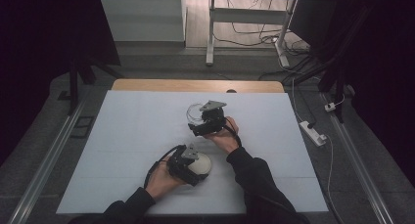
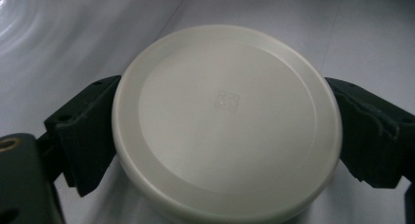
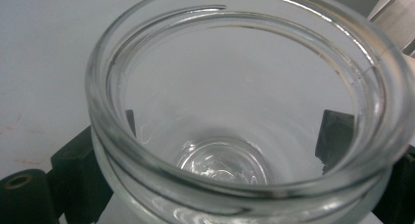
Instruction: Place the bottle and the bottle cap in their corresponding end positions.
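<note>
A round white lid (image 2: 225, 121) lies flat on the white mat, with my left gripper (image 2: 225, 133) shut on its rim from both sides. From above, the lid (image 1: 204, 166) and left gripper (image 1: 196, 168) sit near the front middle of the mat. A clear, empty glass jar (image 3: 147, 158) stands mouth up between the black fingers (image 3: 78, 170) of my right gripper (image 3: 215, 153), which is shut on its body. In the high view the jar (image 1: 194, 113) and right gripper (image 1: 199, 119) are a little behind and to the right of the lid.
The white mat (image 1: 127, 136) covers most of the table, and a strip of bare wood (image 1: 195, 85) shows at its far edge. On the floor are a power strip (image 1: 313, 132) with cables to the right and a white desk frame (image 1: 210, 38) behind.
</note>
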Motion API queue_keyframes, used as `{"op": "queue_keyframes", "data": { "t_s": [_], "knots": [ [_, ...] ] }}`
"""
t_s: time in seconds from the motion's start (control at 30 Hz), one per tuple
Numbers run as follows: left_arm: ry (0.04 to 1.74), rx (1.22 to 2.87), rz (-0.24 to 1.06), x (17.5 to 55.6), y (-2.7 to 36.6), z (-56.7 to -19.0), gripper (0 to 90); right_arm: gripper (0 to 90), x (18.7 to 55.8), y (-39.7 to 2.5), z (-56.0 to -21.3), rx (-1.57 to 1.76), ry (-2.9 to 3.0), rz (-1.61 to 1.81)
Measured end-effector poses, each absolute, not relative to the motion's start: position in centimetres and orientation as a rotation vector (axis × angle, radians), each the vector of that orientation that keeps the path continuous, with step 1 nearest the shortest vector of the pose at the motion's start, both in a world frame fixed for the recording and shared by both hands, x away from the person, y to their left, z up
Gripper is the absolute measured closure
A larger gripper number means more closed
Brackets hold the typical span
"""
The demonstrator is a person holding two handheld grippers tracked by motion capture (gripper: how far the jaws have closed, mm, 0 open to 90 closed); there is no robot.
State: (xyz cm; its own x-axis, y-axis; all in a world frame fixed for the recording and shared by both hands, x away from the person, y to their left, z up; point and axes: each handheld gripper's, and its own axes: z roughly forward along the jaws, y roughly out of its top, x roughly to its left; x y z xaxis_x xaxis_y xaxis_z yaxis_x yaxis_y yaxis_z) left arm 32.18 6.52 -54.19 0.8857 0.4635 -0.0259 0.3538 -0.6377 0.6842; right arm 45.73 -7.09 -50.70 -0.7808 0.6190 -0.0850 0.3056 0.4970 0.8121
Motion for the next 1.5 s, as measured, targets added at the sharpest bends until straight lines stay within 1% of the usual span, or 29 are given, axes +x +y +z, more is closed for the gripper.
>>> {"op": "queue_keyframes", "data": {
  "t_s": [0.17,0.57,0.8,1.0,1.5],
  "knots": [
    [0.587,2.341,0.167,32.4,6.4,-54.3,7.8,6.2,45.7,-7.2,-50.9,0.77,2.378,1.188],
    [0.566,2.36,0.179,32.4,6.4,-54.3,7.0,5.8,46.1,-7.5,-50.9,0.83,2.396,1.2],
    [0.561,2.361,0.167,32.4,6.4,-54.3,2.9,5.2,46.1,-7.5,-50.9,0.825,2.407,1.192],
    [0.561,2.336,0.167,32.3,6.6,-54.2,0.2,0.8,46.1,-7.5,-50.9,0.808,2.423,1.195],
    [0.585,2.248,0.142,31.9,7.8,-52.9,0.0,0.0,45.1,-8.5,-50.0,0.837,2.421,1.218]
  ]
}}
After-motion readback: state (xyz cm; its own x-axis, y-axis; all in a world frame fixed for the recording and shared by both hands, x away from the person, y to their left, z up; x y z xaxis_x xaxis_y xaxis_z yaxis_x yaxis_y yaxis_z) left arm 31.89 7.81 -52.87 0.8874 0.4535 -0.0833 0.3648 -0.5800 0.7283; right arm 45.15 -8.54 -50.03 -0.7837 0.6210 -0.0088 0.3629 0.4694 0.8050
